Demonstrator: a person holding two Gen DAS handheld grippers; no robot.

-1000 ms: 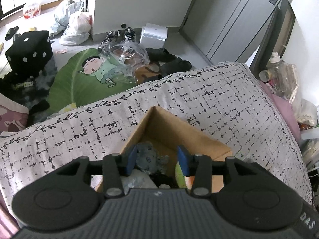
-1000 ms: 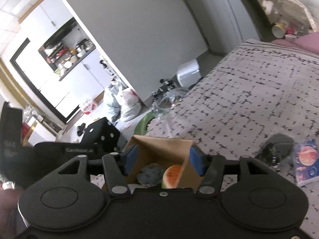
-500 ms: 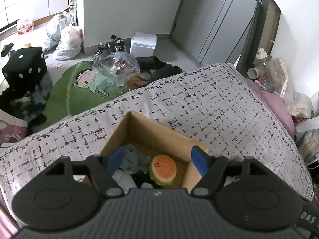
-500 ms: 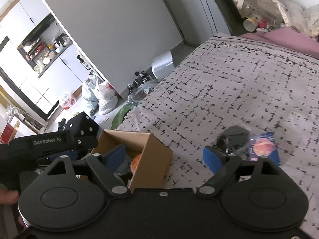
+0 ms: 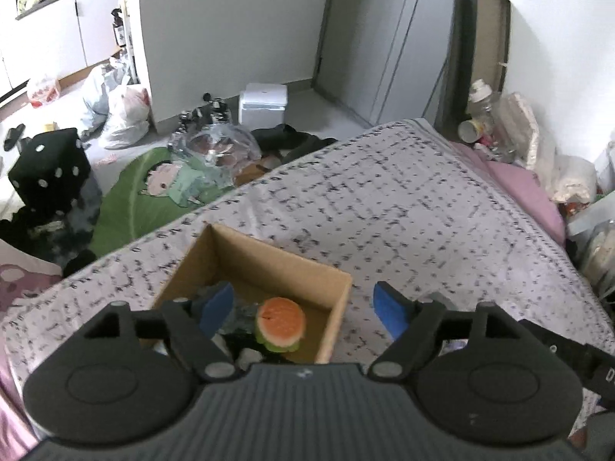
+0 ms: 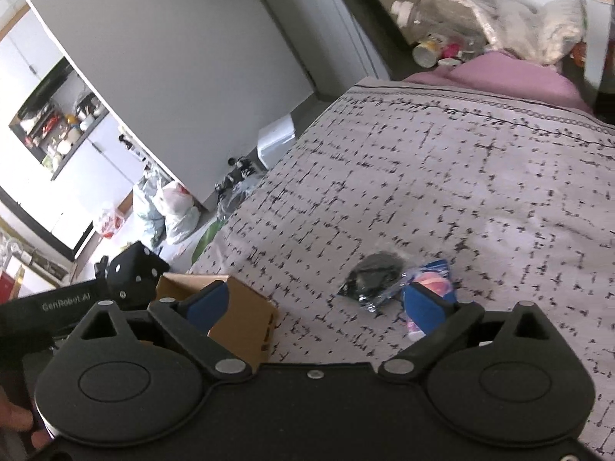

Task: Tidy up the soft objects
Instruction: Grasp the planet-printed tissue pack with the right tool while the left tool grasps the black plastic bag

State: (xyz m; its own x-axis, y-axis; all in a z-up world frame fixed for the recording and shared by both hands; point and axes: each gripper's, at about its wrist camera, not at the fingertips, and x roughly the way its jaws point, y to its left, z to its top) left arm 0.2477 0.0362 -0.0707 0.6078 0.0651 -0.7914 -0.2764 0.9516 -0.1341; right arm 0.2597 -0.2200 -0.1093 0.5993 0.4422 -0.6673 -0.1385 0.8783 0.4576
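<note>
Two loose items remain on bedspread (image 6: 442,176): black packet (image 6: 374,271) and blue packet (image 6: 432,280), touching, just ahead of right gripper (image 6: 317,301), spread empty. Left gripper (image 5: 303,303), likewise spread empty, hovers above cardboard box (image 5: 269,259); right is nearer.

Left claw (image 5: 305,309) hangs wide open over the bed (image 5: 403,207), blue pads spread. Below it, lower centre, sits an open box (image 5: 269,259) with a burger toy (image 5: 280,322) inside near its right wall; one pad hovers over the box, the other outside it. On the floor at left: a black dice cushion (image 5: 48,169) and a green leaf mat (image 5: 130,207).
</note>
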